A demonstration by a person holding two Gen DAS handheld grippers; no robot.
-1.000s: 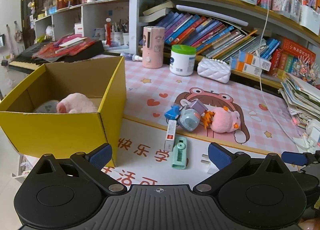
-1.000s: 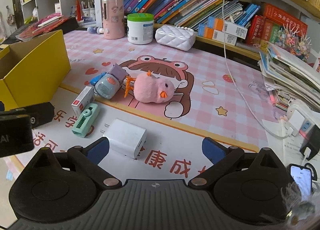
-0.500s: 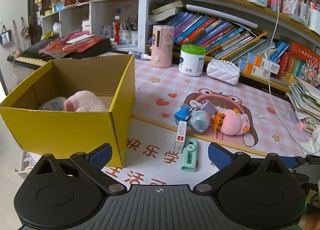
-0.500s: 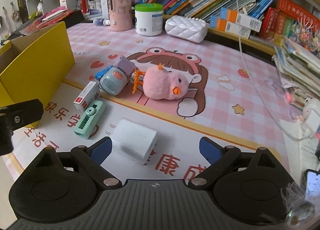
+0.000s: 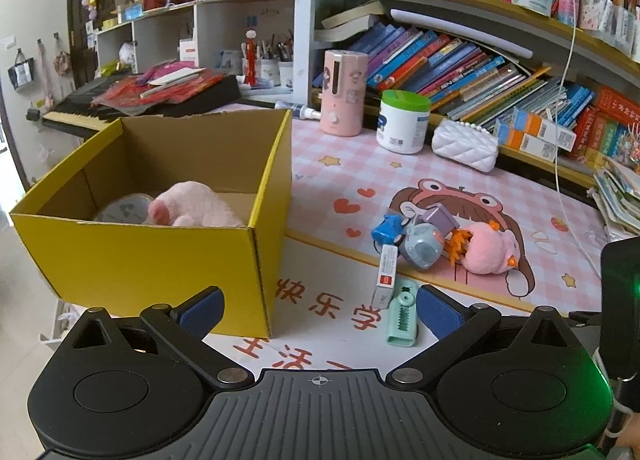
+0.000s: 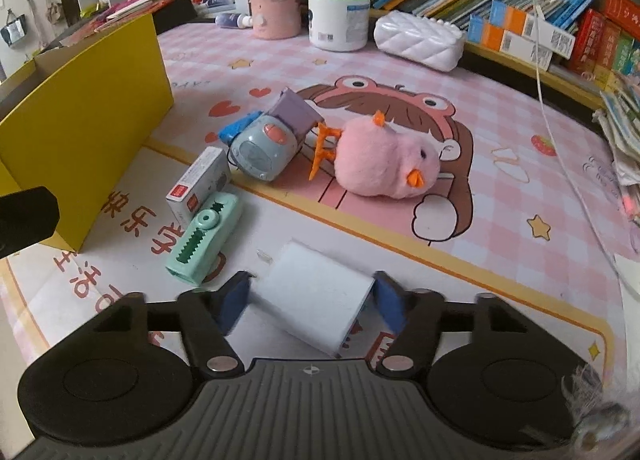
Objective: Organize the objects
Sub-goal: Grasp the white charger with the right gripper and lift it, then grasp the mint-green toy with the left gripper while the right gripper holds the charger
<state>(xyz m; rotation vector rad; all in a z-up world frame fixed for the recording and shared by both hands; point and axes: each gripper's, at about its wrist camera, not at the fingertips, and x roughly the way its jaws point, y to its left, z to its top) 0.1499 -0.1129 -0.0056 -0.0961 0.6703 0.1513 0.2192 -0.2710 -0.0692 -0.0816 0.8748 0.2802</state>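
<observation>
Right gripper (image 6: pixel 311 302) has its jaws just closing in around the white charger block (image 6: pixel 318 298) on the desk mat (image 6: pixel 520 164); right pad (image 6: pixel 390 306) looks to touch the block's side, left pad (image 6: pixel 234 302) has a thin gap, so contact isn't confirmed and it counts as not yet clamped. The block's near end is hidden under the gripper body. Left gripper (image 5: pixel 318 306) hangs with jaws wide apart and empty, just beside the yellow box (image 5: pixel 152 264). Box holds a pink plush (image 5: pixel 196 206) and a round item, mostly hidden by the wall. Mint corrector (image 6: pixel 206 242), small carton (image 6: pixel 198 188), grey-blue toy (image 6: pixel 262 148) and pink chick (image 6: pixel 388 166) lie clustered on the mat.
</observation>
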